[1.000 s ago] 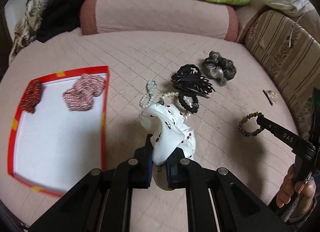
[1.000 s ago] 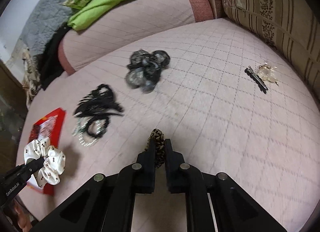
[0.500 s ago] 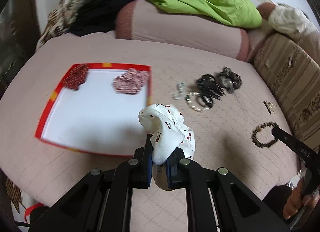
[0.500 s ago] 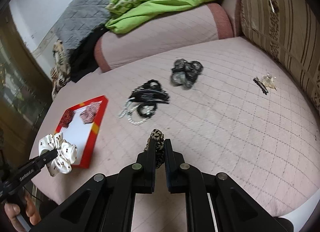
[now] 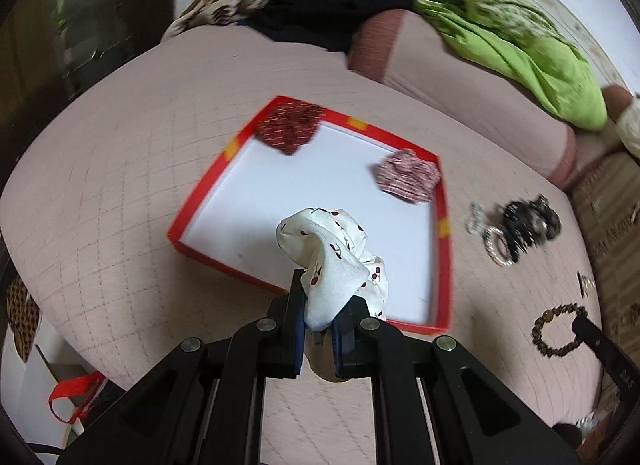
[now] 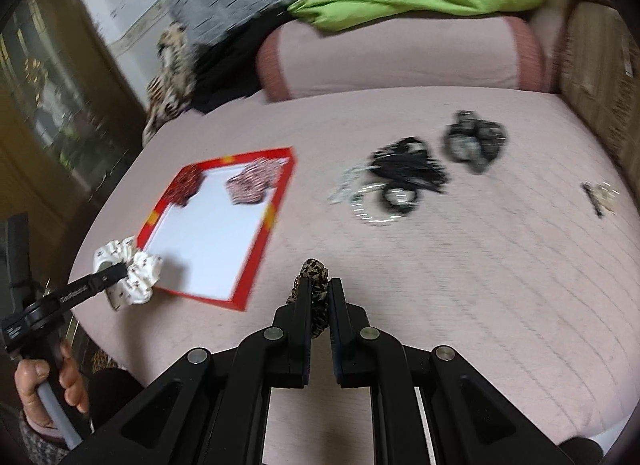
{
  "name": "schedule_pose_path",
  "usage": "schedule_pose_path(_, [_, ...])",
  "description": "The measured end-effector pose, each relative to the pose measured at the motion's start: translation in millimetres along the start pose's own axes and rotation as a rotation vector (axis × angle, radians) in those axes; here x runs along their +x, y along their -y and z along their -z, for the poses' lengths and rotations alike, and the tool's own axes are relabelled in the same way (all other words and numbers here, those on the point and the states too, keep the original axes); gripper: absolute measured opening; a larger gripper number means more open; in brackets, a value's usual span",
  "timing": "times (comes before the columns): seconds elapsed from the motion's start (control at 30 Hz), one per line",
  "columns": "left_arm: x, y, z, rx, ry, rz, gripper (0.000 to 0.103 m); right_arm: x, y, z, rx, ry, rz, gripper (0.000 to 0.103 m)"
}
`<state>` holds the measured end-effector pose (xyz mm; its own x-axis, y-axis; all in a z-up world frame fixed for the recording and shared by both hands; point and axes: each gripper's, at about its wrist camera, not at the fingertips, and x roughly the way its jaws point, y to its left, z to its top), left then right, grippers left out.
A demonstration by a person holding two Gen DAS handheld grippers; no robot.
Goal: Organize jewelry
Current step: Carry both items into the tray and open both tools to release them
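Satiny cloth scrunchie (image 5: 328, 249); matt white tray (image 5: 304, 193), glossy red rim; quilted cloth bedcover (image 5: 120, 169).

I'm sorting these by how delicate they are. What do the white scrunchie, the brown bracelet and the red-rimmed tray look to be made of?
White scrunchie: smooth, slightly glossy fabric, likely satin, printed with small red cherries; it folds softly.
Brown bracelet: a loop of small round beads, mottled brown, perhaps wood or stone; too blurred to tell.
Red-rimmed tray: thin straight walls and a flat matte white floor, probably cardboard, like a box lid.
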<state>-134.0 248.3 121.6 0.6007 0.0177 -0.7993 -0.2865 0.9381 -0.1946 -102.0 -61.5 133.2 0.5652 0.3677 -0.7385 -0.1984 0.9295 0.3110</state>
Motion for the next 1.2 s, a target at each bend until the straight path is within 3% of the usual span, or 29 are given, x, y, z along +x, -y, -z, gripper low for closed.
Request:
schedule_pose_path(0.2, [21,-28,-12,-0.062,-0.016,0.006,0.010,42,-57,-16,-0.073,-0.060,-0.079,0.009])
schedule_pose_path(0.4, [50,-48,-36,-0.075,-0.027,-0.025,0.010,90,-102,-29,-0.147,-0.098,-0.096,0.009])
schedule_pose_path(0.67, [84,-57,-43,-0.030,-0.064,-0.094,0.011,147,-115,-18,-0.174,-0.195,-0.073,0.009])
schedule_pose_path(0.93, [76,-53,-39,-0.047,-0.046,-0.077,0.032,156,-113,-10,-0.212,-0.210,-0.040,0.010])
schedule_pose_path(1.0, [68,-49,-38,-0.048,-0.032,-0.076,0.037,151,-115,-9,-0.227,-0.199,-0.035,0.016])
schedule_pose_path(1.07, [59,-45,-37,-0.049,-0.014,-0.080,0.043,143,-116,-8,-0.238,-0.178,-0.030,0.034])
schedule_pose_path(1.2, [38,-39,-33,-0.050,0.014,-0.094,0.045,125,-116,-7,-0.254,-0.143,-0.022,0.036])
